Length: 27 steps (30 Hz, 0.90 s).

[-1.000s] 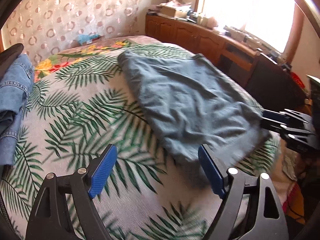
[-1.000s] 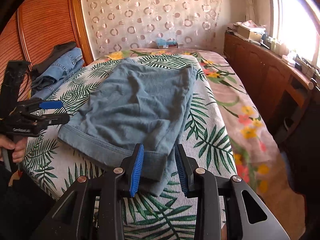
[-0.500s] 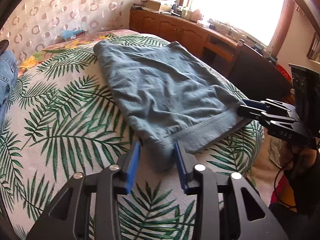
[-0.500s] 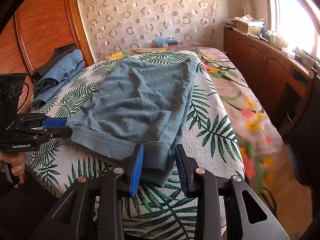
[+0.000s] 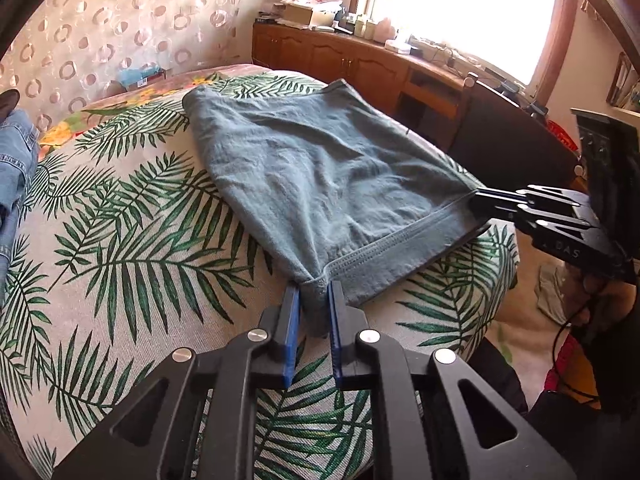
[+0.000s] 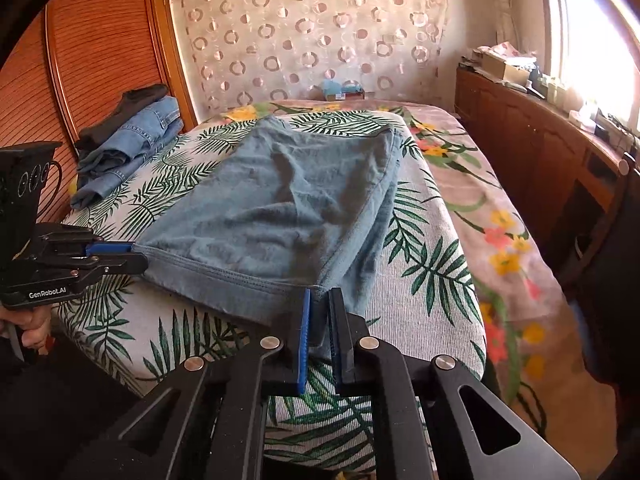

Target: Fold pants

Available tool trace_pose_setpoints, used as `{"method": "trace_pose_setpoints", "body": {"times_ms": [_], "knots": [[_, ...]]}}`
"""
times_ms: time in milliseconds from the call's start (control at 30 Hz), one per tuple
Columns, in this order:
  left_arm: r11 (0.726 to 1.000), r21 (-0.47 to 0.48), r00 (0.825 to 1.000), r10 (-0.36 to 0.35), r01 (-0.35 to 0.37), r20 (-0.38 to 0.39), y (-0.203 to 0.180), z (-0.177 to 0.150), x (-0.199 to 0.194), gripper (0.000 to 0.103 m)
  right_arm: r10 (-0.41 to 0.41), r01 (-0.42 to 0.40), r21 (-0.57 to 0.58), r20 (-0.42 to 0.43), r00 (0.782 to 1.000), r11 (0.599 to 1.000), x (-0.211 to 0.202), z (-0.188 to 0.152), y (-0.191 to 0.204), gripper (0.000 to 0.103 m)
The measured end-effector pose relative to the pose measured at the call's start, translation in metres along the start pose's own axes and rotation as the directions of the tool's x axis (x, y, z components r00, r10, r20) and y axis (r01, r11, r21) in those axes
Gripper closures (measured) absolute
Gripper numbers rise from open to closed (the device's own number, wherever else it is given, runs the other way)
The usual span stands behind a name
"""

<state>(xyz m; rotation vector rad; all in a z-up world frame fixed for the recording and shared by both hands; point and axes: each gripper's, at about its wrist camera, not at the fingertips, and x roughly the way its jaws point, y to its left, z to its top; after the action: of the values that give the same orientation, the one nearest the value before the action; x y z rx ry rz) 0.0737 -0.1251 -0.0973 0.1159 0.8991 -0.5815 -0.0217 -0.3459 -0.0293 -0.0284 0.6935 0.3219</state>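
Grey-blue pants (image 5: 320, 168) lie flat on the leaf-print bed cover (image 5: 132, 240), folded lengthwise, hem toward me. My left gripper (image 5: 313, 292) is shut on the near left corner of the hem. My right gripper (image 6: 319, 300) is shut on the near right corner of the hem of the pants (image 6: 280, 204). The hem band is stretched between the two grippers at the bed's near edge. The right gripper also shows at the right of the left wrist view (image 5: 480, 200), and the left gripper at the left of the right wrist view (image 6: 134, 254).
A stack of folded jeans (image 6: 132, 140) lies at the bed's far left by the wooden headboard (image 6: 100, 48). A wooden sideboard (image 6: 540, 128) with clutter runs under the window on the right. A dark chair (image 5: 504, 140) stands beside the bed.
My left gripper came in from open beside the hem and shut on its left corner. My right gripper narrowed further on the right corner. The hem is now pulled taut between them.
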Motion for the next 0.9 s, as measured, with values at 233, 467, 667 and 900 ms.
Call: {"method": "trace_pose_setpoints", "body": {"times_ms": [233,467,667,900], "knots": [[1.0,0.002,1.0,0.015,-0.015,-0.005,-0.001,-0.001,0.003,0.086,-0.018,0.019,0.006,-0.024,1.0,1.0,0.003,-0.002,-0.002,0.094],[0.999,-0.012,0.999,0.031,-0.031,-0.005,0.0,-0.001,0.002,0.077,-0.009,0.01,0.026,-0.016,1.0,1.0,0.0,0.0,-0.005,0.094],[0.998,-0.014,0.998,0.057,-0.057,0.013,0.001,0.002,-0.006,0.066,-0.026,0.026,0.012,-0.005,1.0,1.0,-0.002,-0.002,-0.003,0.094],[0.996,-0.024,0.996,0.088,-0.087,0.021,0.004,0.006,-0.006,0.054,-0.034,0.034,0.018,-0.007,0.999,0.999,-0.002,-0.004,-0.005,0.094]]}}
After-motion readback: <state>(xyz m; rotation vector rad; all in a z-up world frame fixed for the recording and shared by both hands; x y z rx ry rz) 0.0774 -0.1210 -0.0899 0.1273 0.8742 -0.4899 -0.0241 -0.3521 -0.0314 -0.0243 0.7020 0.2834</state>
